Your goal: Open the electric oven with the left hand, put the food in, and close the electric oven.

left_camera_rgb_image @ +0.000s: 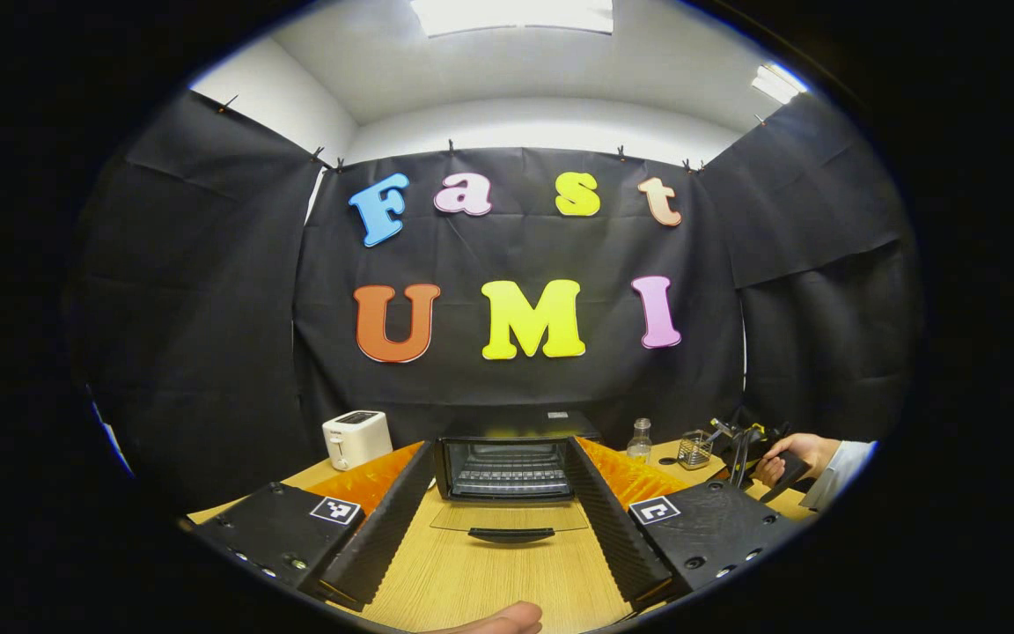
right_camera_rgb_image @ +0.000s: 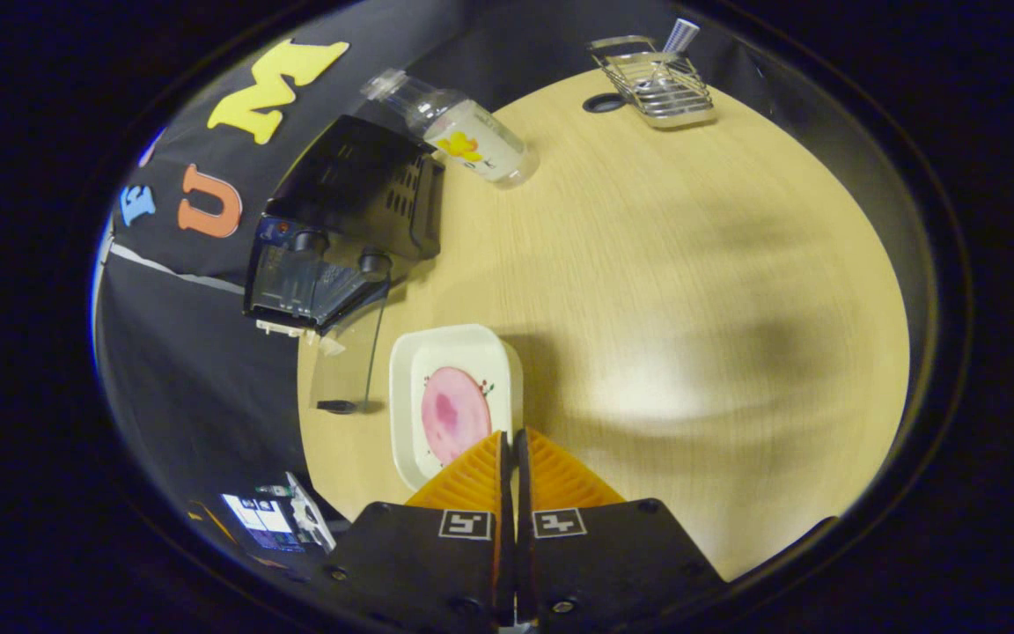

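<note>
A: Where's the oven [left_camera_rgb_image: 511, 467]?
B: At the bench's [left_camera_rgb_image: 489, 581] back edge, door [left_camera_rgb_image: 509, 519] dropped flat; the left gripper [left_camera_rgb_image: 507, 502] is spread wide before it.
A: The food?
B: One pink slice [right_camera_rgb_image: 454, 414] on one white tray [right_camera_rgb_image: 403, 387] near the bench's edge; the right gripper [right_camera_rgb_image: 511, 453] pinches the tray's rim.

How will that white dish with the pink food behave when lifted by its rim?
The white dish looks rigid and glossy, so probably slippery at the rim. Held at one edge by the right hand-held gripper, whose fingers stand nearly closed there, it would likely tilt. The flat pink food lies loose and might slide.
</note>
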